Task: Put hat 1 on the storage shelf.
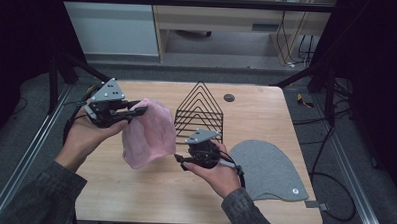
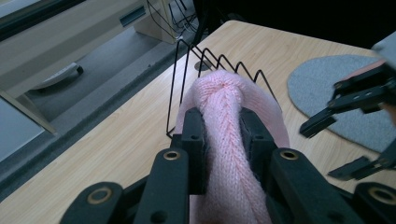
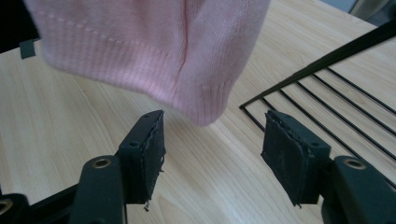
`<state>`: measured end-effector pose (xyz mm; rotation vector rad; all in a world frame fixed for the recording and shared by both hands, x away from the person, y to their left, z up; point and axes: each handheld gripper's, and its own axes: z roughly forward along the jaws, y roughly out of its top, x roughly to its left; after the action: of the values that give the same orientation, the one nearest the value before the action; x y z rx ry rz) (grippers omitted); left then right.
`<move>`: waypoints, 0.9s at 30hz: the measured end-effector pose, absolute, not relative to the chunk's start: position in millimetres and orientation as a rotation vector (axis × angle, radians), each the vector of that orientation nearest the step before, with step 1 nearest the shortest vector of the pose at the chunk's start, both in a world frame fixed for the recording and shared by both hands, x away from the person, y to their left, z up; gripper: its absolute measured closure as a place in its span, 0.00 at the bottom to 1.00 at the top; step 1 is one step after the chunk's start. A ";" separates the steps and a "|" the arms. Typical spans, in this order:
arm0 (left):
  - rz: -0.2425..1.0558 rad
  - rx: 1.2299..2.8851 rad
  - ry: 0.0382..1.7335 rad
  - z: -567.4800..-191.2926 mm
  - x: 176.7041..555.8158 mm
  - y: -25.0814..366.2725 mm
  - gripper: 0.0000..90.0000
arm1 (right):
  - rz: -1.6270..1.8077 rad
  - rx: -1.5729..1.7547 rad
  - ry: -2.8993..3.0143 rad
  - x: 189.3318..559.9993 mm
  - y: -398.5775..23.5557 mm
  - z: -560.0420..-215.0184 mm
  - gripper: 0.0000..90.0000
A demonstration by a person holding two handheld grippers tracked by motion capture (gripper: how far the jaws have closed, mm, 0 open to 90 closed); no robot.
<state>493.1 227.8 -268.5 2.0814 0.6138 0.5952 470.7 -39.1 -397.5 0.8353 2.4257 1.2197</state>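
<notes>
Now we see the left gripper [image 1: 136,110] pinching a pink knit hat [image 1: 148,133] by a bunched fold, its jaws pressed onto the knit from both sides, the rest of the hat hanging below them over the wooden table [image 1: 133,190]. Our right gripper [image 3: 212,140] has its jaws spread wide, nothing between them; the hat's ribbed hem hangs just above and ahead of that gap. A black wire rack [image 1: 200,109] stands just beyond both grippers. A grey hat [image 1: 269,169] lies flat to the right of our right hand [image 1: 219,175].
</notes>
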 end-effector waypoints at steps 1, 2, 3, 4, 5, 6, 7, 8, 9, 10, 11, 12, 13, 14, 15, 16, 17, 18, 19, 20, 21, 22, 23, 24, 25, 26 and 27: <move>0.592 2.083 0.611 -266.7 492.3 227.6 0.83 | 1.206 0.836 2.446 476.8 -32.7 -399.5 0.43; 0.594 2.089 0.607 -265.0 491.8 227.7 0.83 | 1.199 0.835 2.457 479.4 -29.5 -400.5 0.43; 0.595 2.079 0.602 -262.8 490.7 227.4 0.83 | 1.198 0.833 2.467 482.0 -26.5 -401.5 0.43; 0.591 2.073 0.604 -261.7 490.5 227.5 0.83 | 1.202 0.837 2.473 483.9 -24.6 -402.1 0.43; 0.591 2.073 0.604 -261.7 490.5 227.5 0.83 | 1.218 0.838 2.476 486.2 -22.1 -402.7 0.45; 0.594 2.070 0.605 -260.9 490.6 227.6 0.83 | 1.237 0.834 2.479 487.6 -19.9 -402.8 0.48; 0.587 2.065 0.607 -259.8 491.4 228.3 0.83 | 1.259 0.836 2.486 488.8 -17.2 -402.1 0.50; 0.587 2.065 0.607 -259.8 491.4 228.3 0.83 | 1.269 0.829 2.489 489.7 -15.5 -401.6 0.54; 0.590 2.067 0.609 -259.1 492.4 229.6 0.83 | 1.273 0.810 2.493 490.6 -13.3 -400.0 0.67; 0.592 2.067 0.613 -258.6 493.1 231.0 0.82 | 1.281 0.797 2.490 491.1 -12.6 -399.0 0.71; 0.597 2.062 0.619 -257.9 493.6 232.8 0.82 | 1.282 0.794 2.493 491.8 -12.6 -397.2 0.77; 0.598 2.055 0.625 -257.1 494.3 235.2 0.82 | 1.291 0.784 2.496 493.0 -13.1 -395.6 0.84; 0.596 2.057 0.626 -255.7 495.2 238.3 0.82 | 1.298 0.769 2.502 494.1 -14.5 -393.7 0.87; 0.592 2.046 0.634 -254.7 496.3 240.5 0.82 | 1.305 0.764 2.508 494.9 -16.3 -391.1 0.90; 0.591 2.041 0.638 -253.3 497.6 242.9 0.82 | 1.314 0.756 2.512 496.1 -18.4 -388.2 0.91; 0.588 2.029 0.644 -252.0 498.9 244.4 0.82 | 1.313 0.750 2.513 496.9 -20.7 -384.4 0.92; 0.588 2.029 0.644 -252.0 498.9 244.4 0.82 | 1.312 0.742 2.515 498.0 -23.3 -379.8 0.93; 0.590 2.020 0.643 -248.2 501.5 248.1 0.82 | 1.314 0.737 2.509 499.4 -25.7 -375.0 0.93; 0.584 2.007 0.646 -246.5 502.8 249.7 0.82 | 1.306 0.731 2.509 500.6 -28.5 -369.5 0.93; 0.574 1.995 0.650 -244.8 504.5 251.3 0.82 | 1.309 0.728 2.506 502.0 -30.8 -364.5 0.93; 0.574 1.995 0.650 -244.8 504.5 251.3 0.82 | 1.305 0.721 2.504 503.1 -33.1 -359.4 0.93; 0.557 1.971 0.660 -241.5 509.0 253.3 0.82 | 1.296 0.705 2.502 504.7 -35.5 -353.3 0.93; 0.550 1.961 0.666 -239.8 511.8 253.4 0.82 | 1.288 0.700 2.505 505.6 -36.6 -349.6 0.93; 0.552 1.959 0.669 -237.5 514.9 253.3 0.82 | 1.273 0.696 2.505 507.3 -38.0 -344.5 0.93; 0.555 1.957 0.667 -234.8 518.0 253.4 0.82 | 1.259 0.687 2.502 509.6 -39.3 -339.9 0.93; 0.555 1.957 0.667 -234.8 518.0 253.4 0.82 | 1.251 0.682 2.498 511.9 -40.3 -335.0 0.93; 0.559 1.943 0.673 -229.1 523.8 253.0 0.82 | 1.243 0.679 2.493 514.9 -42.2 -329.0 0.93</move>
<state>523.8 253.0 -229.1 1.9433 0.6733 0.5587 514.9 -42.2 -329.0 0.6793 2.4929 1.2427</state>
